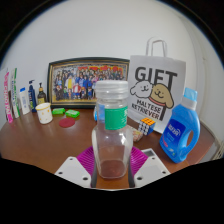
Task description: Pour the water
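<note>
While the hand-held gripper [112, 168] grasps a capped clear bottle [112, 135] over the tabletop [30, 140], risk noted: smooth plastic could slip when tilted, hitting the blue detergent bottle [181, 127].

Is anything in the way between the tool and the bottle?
Nothing visible is. The clear bottle with the green label already stands between the two fingers of the tool, on the wooden table. The blue detergent bottle stands off to one side, out of the way.
</note>
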